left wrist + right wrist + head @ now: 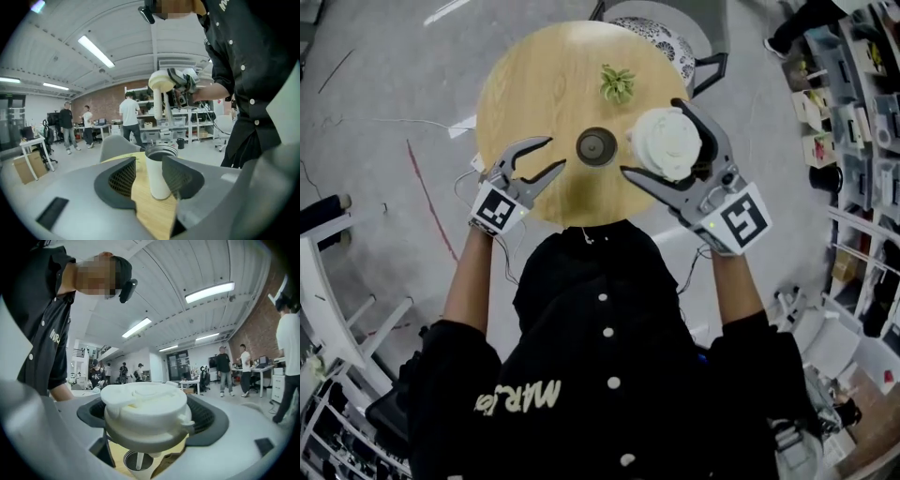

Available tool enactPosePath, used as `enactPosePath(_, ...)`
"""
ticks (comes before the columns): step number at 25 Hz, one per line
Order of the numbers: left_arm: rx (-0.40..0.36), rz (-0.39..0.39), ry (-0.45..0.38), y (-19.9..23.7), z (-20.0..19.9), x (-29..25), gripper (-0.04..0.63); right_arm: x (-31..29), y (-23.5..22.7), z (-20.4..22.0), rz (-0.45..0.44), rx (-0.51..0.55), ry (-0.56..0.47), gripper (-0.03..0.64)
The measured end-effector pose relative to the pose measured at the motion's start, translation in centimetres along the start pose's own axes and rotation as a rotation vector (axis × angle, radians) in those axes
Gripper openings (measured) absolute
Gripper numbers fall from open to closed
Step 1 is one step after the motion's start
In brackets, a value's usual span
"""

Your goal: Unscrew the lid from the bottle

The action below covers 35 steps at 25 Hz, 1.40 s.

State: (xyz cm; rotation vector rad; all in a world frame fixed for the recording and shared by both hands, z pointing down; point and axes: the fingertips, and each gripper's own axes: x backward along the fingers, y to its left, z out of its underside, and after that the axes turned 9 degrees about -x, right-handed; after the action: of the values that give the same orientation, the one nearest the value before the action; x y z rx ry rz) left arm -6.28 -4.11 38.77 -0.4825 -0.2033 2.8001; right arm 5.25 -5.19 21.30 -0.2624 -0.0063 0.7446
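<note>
The white bottle stands upright and open-mouthed in the middle of the round wooden table. Its cream lid is off and raised to the right of the bottle, with my right gripper shut on it. In the right gripper view the lid fills the jaws, and the bottle's mouth shows below it. My left gripper hovers just left of the bottle, jaws apart, holding nothing. In the left gripper view the bottle stands just beyond the pads, untouched.
A small green plant sits on the far side of the table. A chair with a patterned cushion stands behind the table. Shelving lines the right side, and white frames stand at the left. Several people stand far off.
</note>
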Motion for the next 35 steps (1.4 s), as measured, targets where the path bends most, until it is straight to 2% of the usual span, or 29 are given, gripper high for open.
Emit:
enactPosePath(5, -0.080, -0.199, 0.010, 1.9, -5.5, 3.5, 0.063, 2.9, -0.3, -2.2, 0.114, 0.020, -0.067, 0.482)
enactPosePath(8, -0.039, -0.309, 0.000, 3.5, -9.0, 5.8, 0.021, 4.2, -0.4, -3.2, 0.191, 0.040, -0.097, 0.482)
enactPosePath(12, 0.015, -0.418, -0.020, 4.8, -13.8, 7.9, 0.005, 6.5, -0.6, -4.1, 0.271, 0.055, -0.128, 0.482)
enactPosePath(16, 0.101, -0.496, -0.046, 5.2, -17.4, 9.5, 0.005, 8.7, -0.5, -4.8, 0.318, 0.043, -0.151, 0.482)
enactPosePath(19, 0.103, -0.555, -0.053, 5.7, -19.1, 10.7, 0.005, 10.0, -0.7, -5.6, 0.346, 0.046, -0.168, 0.482)
enactPosePath(26, 0.102, -0.641, -0.069, 5.8, -21.0, 13.1, 0.005, 12.0, -1.2, -6.7, 0.412, 0.062, -0.201, 0.482)
enactPosePath(35, 0.078, -0.656, -0.095, 5.5, -22.2, 13.3, 0.005, 12.7, -0.9, -7.3, 0.421, 0.078, -0.203, 0.483)
